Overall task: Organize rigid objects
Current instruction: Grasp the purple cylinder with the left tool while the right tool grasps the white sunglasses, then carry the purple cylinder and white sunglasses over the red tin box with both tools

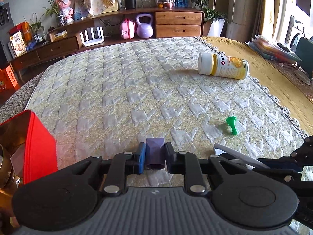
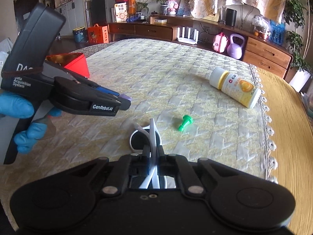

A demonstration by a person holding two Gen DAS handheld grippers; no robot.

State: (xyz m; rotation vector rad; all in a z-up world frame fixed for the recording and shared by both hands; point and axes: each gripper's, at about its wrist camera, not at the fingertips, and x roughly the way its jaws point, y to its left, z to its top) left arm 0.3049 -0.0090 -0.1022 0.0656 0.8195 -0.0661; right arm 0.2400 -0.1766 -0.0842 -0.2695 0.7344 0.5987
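Observation:
My left gripper is shut on a purple block and holds it low over the quilted mat; it also shows in the right wrist view at the left. My right gripper is shut on white-framed sunglasses, one dark lens resting near the mat; the sunglasses also show in the left wrist view. A white and yellow bottle lies on its side at the far right. A small green peg lies on the mat.
An open red box stands at the mat's left. The mat's lace edge meets a yellow tablecloth at the right. A wooden sideboard with clutter stands beyond the table.

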